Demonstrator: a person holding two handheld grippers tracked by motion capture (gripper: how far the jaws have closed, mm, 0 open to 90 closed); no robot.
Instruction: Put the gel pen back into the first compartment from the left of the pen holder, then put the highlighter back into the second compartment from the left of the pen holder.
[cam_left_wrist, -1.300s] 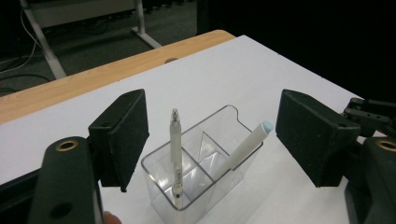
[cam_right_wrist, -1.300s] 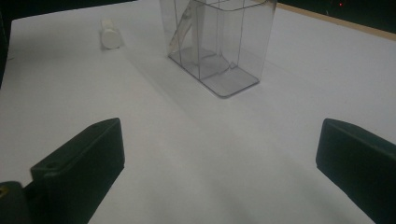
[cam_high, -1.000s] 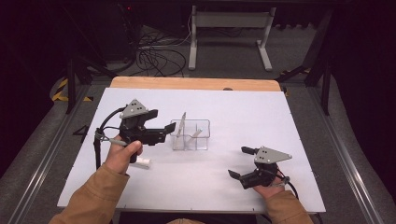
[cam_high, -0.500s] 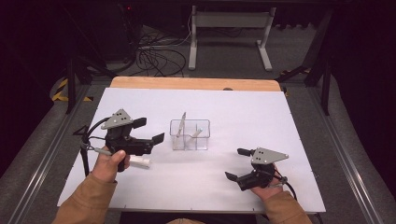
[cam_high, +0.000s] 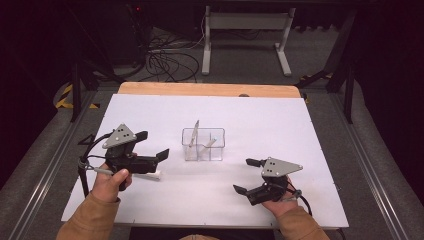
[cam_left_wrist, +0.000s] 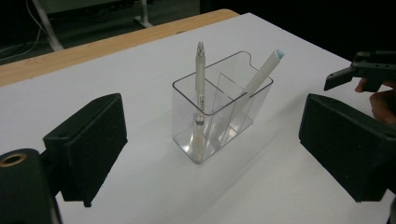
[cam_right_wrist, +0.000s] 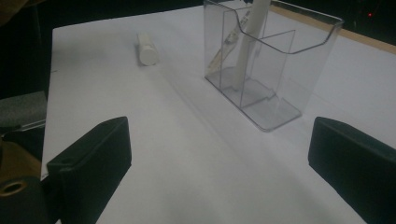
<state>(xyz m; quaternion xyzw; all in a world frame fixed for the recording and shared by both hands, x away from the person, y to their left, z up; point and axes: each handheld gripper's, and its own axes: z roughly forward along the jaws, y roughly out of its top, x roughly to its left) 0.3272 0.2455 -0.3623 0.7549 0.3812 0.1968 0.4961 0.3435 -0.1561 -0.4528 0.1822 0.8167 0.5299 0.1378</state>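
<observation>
Your left gripper (cam_high: 154, 145) has just been spreading, empty; your right gripper (cam_high: 246, 176) is spread too, both flanking the clear plastic divided holder (cam_high: 203, 145) mid-table.

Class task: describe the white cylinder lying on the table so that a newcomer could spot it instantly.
Start at the white table and its clear organizer. Look toward the left hand-held gripper; beneath it lies the white cylinder. Unlike the pens standing in the organizer, it is short, stubby and lies flat.

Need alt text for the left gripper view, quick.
A clear divided holder stands on the white table, a pen upright in one compartment and a white stick leaning in another. The left tongs frame it, open and empty.
</observation>
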